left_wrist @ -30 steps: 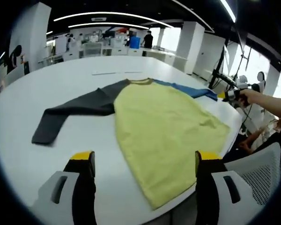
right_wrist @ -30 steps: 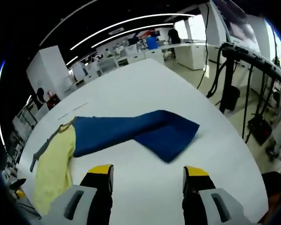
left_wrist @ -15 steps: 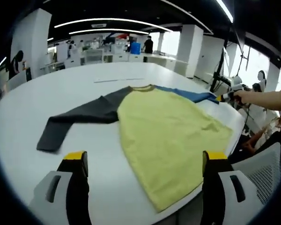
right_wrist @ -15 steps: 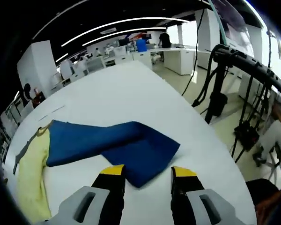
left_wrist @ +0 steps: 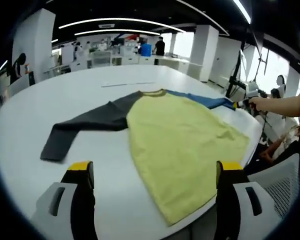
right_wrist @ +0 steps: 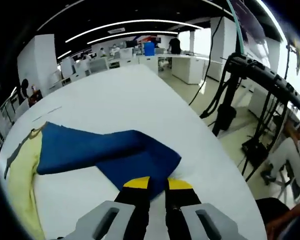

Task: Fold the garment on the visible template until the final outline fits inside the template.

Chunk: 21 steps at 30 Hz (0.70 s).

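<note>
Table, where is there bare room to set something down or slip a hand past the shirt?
The white table is bare beyond the collar and around the dark grey sleeve. It is crowded at the blue sleeve, where the right gripper has closed.

Setting: open-plan lab or office hall. Large white tabletop (left_wrist: pixel 65 100); beyond it, rows of white desks (left_wrist: pixel 105 57) with equipment and a standing person (left_wrist: pixel 160 46). Long curved ceiling light strips (left_wrist: pixel 115 22) above the tabletop, white pillars (left_wrist: pixel 202 50), cabled stands (right_wrist: pixel 230 95) beside its edge.
</note>
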### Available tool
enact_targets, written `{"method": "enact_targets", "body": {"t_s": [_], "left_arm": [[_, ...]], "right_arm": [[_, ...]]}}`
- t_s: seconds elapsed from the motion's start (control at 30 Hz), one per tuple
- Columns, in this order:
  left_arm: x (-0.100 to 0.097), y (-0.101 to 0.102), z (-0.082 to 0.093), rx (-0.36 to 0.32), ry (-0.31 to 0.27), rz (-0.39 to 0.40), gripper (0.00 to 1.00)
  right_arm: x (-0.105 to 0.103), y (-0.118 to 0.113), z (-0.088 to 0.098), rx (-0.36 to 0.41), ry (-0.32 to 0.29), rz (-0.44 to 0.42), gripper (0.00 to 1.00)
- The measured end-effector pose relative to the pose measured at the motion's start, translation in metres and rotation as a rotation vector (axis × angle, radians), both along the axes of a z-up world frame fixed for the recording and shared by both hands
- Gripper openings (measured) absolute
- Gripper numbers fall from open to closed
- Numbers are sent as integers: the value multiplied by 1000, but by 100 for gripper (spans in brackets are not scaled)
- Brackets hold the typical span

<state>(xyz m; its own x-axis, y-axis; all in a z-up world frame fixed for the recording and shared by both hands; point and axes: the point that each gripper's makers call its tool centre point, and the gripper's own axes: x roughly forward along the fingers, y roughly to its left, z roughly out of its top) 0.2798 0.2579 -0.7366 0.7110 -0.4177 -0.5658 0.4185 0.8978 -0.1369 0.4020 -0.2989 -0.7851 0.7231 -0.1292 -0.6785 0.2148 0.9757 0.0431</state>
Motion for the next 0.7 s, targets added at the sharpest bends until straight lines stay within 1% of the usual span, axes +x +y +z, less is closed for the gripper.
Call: {"method": "enact_targets", "body": {"t_s": [0.07, 0.13, 0.23, 0.3, 0.4, 0.47, 0.53, 0.63, 0.67, 0.7], "left_arm": [[-1, -1, -1, 2, 4, -7, 99], [-1, -3, -1, 7, 5, -15, 99], [-1, -4, 1, 11, 3, -20, 99], [0, -4, 2, 14, -2, -23, 99], [2, -4, 3, 17, -18, -30, 98], [2, -4, 2, 21, -15, -37, 98], [3, -5, 2, 19, -18, -39, 99], [2, -6, 2, 17, -15, -46, 99], [2, -6, 2, 18, -15, -47, 99], [2, -6, 1, 19, -13, -50, 99]], "right_arm": [[3, 1, 0, -1, -8, 11, 0], [2, 2, 1, 21, -6, -2, 0], [-1, 8, 7, 72, -4, 7, 0], [-5, 15, 14, 137, 18, 12, 0], [-6, 14, 31, 128, 16, 44, 0], [-7, 13, 41, 125, 22, 63, 0], [-5, 12, 51, 138, 11, 79, 0], [-5, 9, 59, 139, 26, 88, 0], [-5, 6, 61, 115, 39, 102, 0], [-5, 4, 63, 108, 39, 105, 0]]}}
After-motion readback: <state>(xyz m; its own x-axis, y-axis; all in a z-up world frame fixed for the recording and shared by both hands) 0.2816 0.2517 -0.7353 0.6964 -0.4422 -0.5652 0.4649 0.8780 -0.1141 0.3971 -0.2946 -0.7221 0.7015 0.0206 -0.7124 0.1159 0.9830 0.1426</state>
